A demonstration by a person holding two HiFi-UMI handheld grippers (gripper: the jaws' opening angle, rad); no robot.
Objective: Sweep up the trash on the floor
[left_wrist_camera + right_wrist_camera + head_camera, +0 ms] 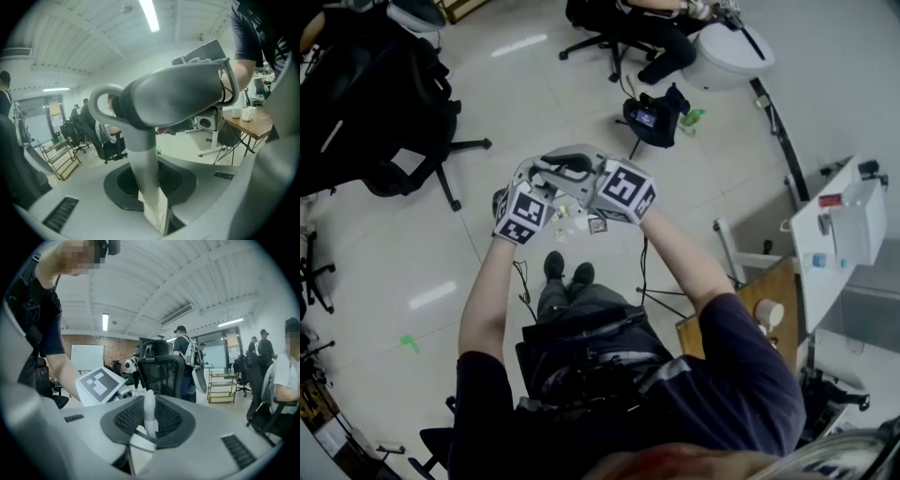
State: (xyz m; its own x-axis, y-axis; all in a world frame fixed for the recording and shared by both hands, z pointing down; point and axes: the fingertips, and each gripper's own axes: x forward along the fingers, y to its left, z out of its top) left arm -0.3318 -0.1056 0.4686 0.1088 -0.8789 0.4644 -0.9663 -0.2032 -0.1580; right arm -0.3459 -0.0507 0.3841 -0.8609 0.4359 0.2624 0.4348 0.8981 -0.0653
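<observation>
Green scrap of trash lies near-left on pale glossy floor, open around it. Left gripper pinches grey looped plastic handle; right gripper pinches thin white stick. Black office chair far left.

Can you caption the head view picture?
Left gripper and right gripper, close together above the floor, each clamping a pale stem.

Pale glossy floor, light glare streaks on it. Black office chairs at 10 o'clock, another at 12. Wooden table at 4 o'clock, white cup on it. White ribbed ceiling, tube light. Far brick wall with whiteboard.
</observation>
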